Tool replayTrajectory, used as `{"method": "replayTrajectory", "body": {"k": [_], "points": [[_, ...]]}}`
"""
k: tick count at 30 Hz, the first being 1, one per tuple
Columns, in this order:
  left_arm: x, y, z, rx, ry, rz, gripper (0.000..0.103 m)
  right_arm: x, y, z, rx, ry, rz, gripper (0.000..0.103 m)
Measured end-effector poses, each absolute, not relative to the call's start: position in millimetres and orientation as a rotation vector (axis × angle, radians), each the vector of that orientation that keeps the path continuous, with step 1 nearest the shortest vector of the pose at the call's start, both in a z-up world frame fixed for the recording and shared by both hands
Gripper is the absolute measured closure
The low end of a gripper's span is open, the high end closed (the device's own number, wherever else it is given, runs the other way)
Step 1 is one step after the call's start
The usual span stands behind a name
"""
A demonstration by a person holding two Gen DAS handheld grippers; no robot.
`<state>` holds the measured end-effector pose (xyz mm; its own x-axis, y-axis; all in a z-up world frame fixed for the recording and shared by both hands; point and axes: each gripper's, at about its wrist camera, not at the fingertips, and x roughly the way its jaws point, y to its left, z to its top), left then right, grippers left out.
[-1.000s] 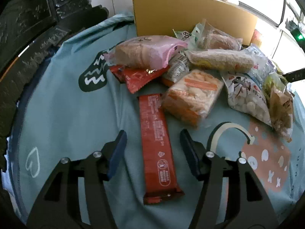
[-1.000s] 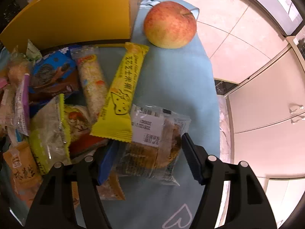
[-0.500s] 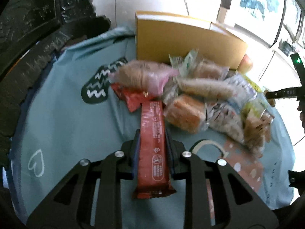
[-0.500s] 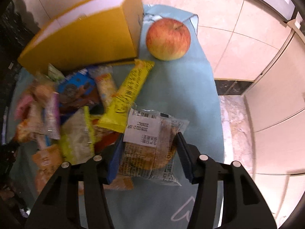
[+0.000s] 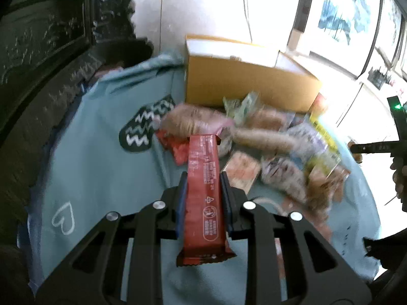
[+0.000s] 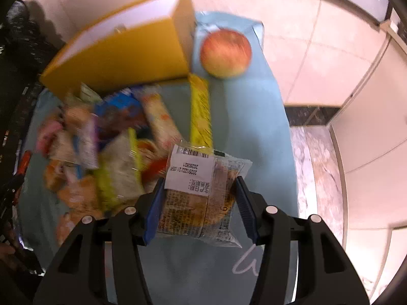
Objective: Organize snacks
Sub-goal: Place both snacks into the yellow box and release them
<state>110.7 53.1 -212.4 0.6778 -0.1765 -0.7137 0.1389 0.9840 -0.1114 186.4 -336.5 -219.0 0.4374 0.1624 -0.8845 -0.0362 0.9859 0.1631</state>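
Observation:
My left gripper (image 5: 203, 178) is shut on a long red snack bar (image 5: 203, 185), lifted off the light blue cloth (image 5: 96, 167). A heap of snack packets (image 5: 269, 150) lies beyond it, in front of a yellow open box (image 5: 244, 81). In the right wrist view my right gripper (image 6: 198, 185) is shut on a clear packet with a white label (image 6: 198, 193), raised above the cloth (image 6: 254, 117). The same heap of snacks (image 6: 112, 147) lies to its left and the yellow box (image 6: 122, 53) stands behind.
A red-yellow apple (image 6: 226, 53) sits on the cloth right of the box. A yellow bar (image 6: 201, 111) lies ahead of my right gripper. Dark carved furniture (image 5: 51, 50) borders the cloth on the left. Tiled floor (image 6: 318, 58) drops away to the right.
The left jaws closed on the red bar and lifted it off the cloth. The right jaws closed on the labelled packet and raised it; both views now sit higher above the heap.

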Motion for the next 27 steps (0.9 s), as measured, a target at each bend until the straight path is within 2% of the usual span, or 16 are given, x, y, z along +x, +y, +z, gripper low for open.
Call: {"method": "replayTrajectory", "body": {"k": [12, 22, 23, 24, 25, 27], "points": [[164, 23, -111, -0.062, 0.598, -0.234, 0.079, 228, -295, -71, 0.110, 0.819, 0.318, 0.049], [284, -20, -38, -0.027, 0.492, -0.199, 0.078, 326, -277, -5, 0.093, 0.716, 0.319, 0.048], [298, -24, -36, -0.017, 0.501, -0.181, 0.065, 341, -273, -5, 0.093, 0.727, 0.324, 0.048], [311, -26, -36, -0.014, 0.525, -0.164, 0.024, 354, -268, -7, 0.077, 0.748, 0.316, 0.041], [324, -25, -39, -0.020, 0.548, -0.122, 0.009, 363, -266, -10, 0.052, 0.759, 0.286, 0.038], [331, -20, -43, -0.035, 0.561, -0.089, 0.006, 371, -264, -17, 0.012, 0.774, 0.255, 0.037]]}}
